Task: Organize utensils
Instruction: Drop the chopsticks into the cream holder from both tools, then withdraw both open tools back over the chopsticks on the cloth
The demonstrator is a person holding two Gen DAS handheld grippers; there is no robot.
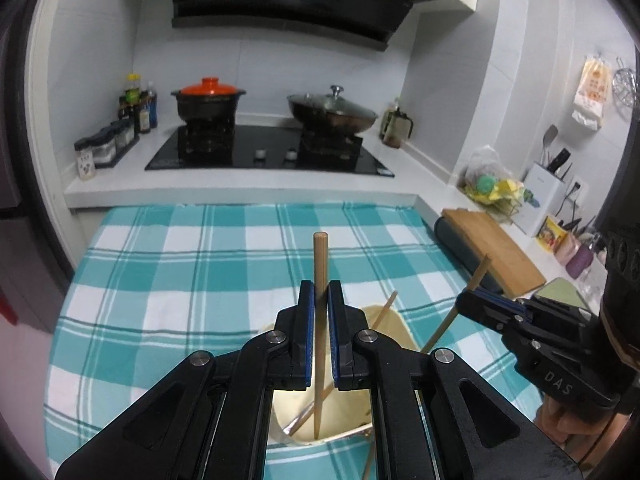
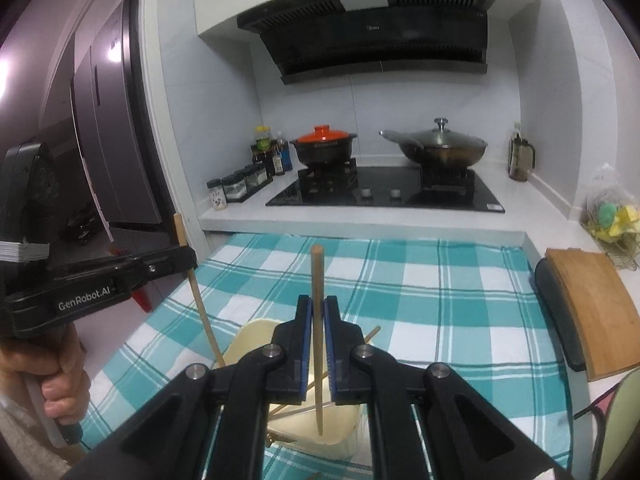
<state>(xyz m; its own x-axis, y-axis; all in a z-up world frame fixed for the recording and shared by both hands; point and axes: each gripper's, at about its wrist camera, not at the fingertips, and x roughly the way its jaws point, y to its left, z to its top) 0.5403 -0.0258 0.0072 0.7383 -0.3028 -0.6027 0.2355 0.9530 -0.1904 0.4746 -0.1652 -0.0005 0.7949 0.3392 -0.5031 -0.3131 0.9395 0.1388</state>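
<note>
We've got one wooden chopstick [image 1: 320, 280] clamped upright in the left gripper [image 1: 320, 300], its lower tip down inside the cream utensil cup [image 1: 384, 320] w/ other chopsticks & a metal piece. Right gripper [image 2: 318, 316] is clenched on a 2nd chopstick [image 2: 317, 280], tip also inside the cup. Cup sits on the teal checked cloth [image 1: 180, 280], near edge, stove [image 1: 272, 152] well beyond.

Risks, as we judge: both sticks crowd one cup, so they could clash or lever it over; tilted release may bounce a stick onto the cloth.

Writing: "GenRobot.AI" on the left tool, "DAS" on the right; hood logo too small to read
</note>
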